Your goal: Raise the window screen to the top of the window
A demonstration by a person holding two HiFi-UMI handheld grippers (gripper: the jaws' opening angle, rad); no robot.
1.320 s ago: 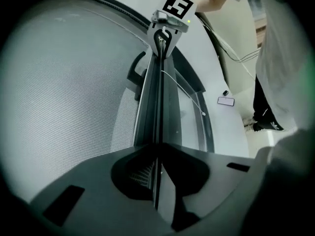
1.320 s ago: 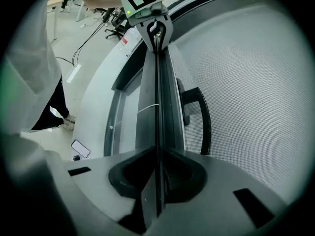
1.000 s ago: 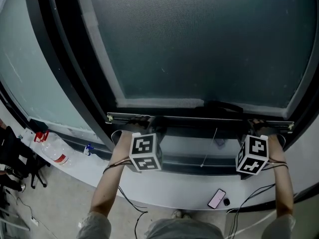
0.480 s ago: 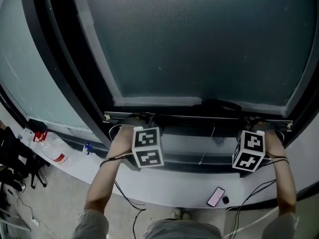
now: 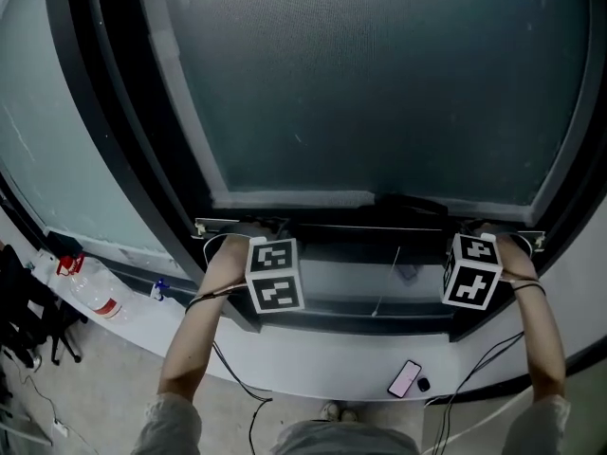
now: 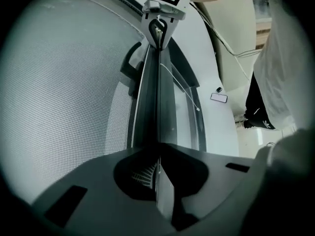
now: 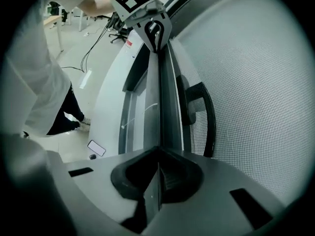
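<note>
The window screen (image 5: 379, 83) is a grey mesh filling the window. Its metal bottom rail (image 5: 370, 226) runs level just above the sill. My left gripper (image 5: 254, 231) is shut on the rail's left end, below its marker cube. My right gripper (image 5: 484, 229) is shut on the right end. In the left gripper view the rail (image 6: 157, 107) leaves my left gripper (image 6: 157, 168) edge-on and runs to the other gripper at the top. The right gripper view mirrors this, with the rail (image 7: 160, 107) pinched in my right gripper (image 7: 158, 173). A black handle (image 7: 199, 112) sits on the screen above the rail.
A phone (image 5: 405, 378) lies on the white sill (image 5: 313, 349) below the window. A thin pull cord (image 5: 387, 281) hangs under the rail. A water bottle (image 5: 95, 297) and a dark office chair (image 5: 19, 320) stand at the lower left. Dark window frames flank the screen.
Both grippers and the rail have risen slightly, still clamped. The arms are stretched out further than before.
</note>
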